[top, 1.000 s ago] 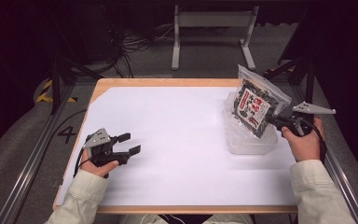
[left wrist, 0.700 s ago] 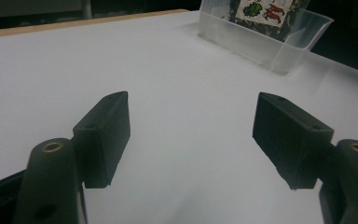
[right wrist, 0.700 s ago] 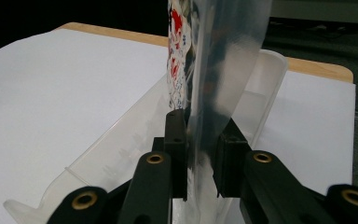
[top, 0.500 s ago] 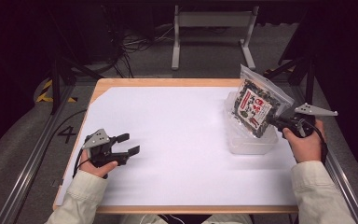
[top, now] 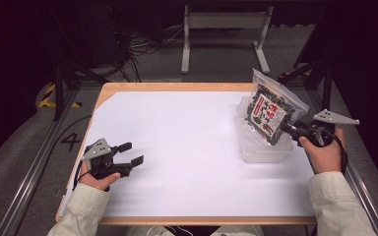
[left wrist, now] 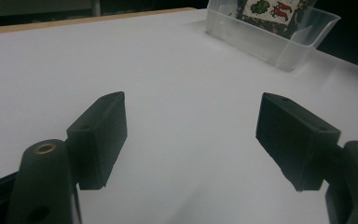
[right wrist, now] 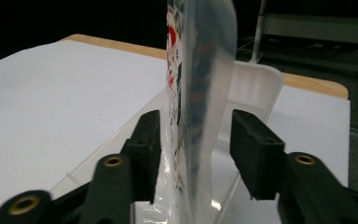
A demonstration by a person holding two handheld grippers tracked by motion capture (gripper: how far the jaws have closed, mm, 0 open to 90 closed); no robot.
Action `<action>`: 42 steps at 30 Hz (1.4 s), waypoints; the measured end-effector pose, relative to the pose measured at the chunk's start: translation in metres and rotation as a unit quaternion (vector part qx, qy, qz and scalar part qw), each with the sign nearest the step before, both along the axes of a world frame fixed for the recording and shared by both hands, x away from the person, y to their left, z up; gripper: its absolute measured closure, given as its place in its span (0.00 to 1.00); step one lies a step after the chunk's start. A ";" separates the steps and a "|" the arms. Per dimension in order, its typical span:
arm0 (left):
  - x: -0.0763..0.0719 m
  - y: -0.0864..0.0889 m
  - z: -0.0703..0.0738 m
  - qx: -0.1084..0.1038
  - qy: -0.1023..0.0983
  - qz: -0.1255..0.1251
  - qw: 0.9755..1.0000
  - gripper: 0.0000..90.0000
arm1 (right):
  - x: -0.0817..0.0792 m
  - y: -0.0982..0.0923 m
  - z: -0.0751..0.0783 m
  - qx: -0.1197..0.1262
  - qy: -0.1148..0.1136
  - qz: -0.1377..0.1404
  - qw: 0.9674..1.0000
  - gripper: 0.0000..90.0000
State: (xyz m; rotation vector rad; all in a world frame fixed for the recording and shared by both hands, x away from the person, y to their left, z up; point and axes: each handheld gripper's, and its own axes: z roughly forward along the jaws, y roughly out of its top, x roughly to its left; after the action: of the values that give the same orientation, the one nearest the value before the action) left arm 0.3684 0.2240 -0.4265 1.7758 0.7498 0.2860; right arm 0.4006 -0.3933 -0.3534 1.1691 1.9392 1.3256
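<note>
two grippers: lower left, right of frame
left gripper [top: 134,153]: jaws apart
right gripper [right wrist: 193,144]: jaws around snack bag [top: 270,109], gap showing, above clear bin [top: 266,151]

Over the last second the right tool [top: 286,129] drifted slightly toward the counter's right edge and nearer the person. The snack bag [top: 271,109] it carries tilted further over the clear tub [top: 266,147], top corner now leaning away.
</note>
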 end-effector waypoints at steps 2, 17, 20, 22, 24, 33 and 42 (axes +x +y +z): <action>-0.001 0.000 0.000 -0.001 0.001 0.001 1.000 0.29 | -0.002 -0.001 0.001 0.002 -0.008 -0.004 1.000 0.49; -0.018 0.014 0.002 -0.005 -0.006 0.008 1.000 0.25 | -0.047 -0.001 0.024 -0.006 -0.059 -0.002 0.998 0.30; -0.021 0.015 0.003 -0.005 -0.006 0.004 1.000 0.25 | -0.058 0.003 0.028 -0.006 -0.073 0.004 0.997 0.30; -0.022 0.016 0.005 -0.005 0.009 0.001 1.000 0.23 | -0.066 0.007 0.032 -0.006 -0.082 0.014 0.996 0.30; -0.024 0.016 0.005 -0.002 0.007 -0.001 1.000 0.23 | -0.072 0.011 0.034 -0.006 -0.091 0.030 0.995 0.29; -0.028 0.013 0.004 0.002 0.004 -0.015 1.000 0.21 | -0.084 0.036 0.031 0.013 -0.101 0.083 0.991 0.25; -0.028 0.012 0.003 0.001 0.007 -0.023 1.000 0.21 | -0.087 0.059 0.020 0.025 -0.102 0.117 0.988 0.25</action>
State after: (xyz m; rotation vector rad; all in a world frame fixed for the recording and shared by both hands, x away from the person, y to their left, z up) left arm 0.3400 0.2359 -0.4231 1.7952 0.7185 0.2445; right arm 0.3138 -0.3348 -0.3333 0.8081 1.9460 1.5565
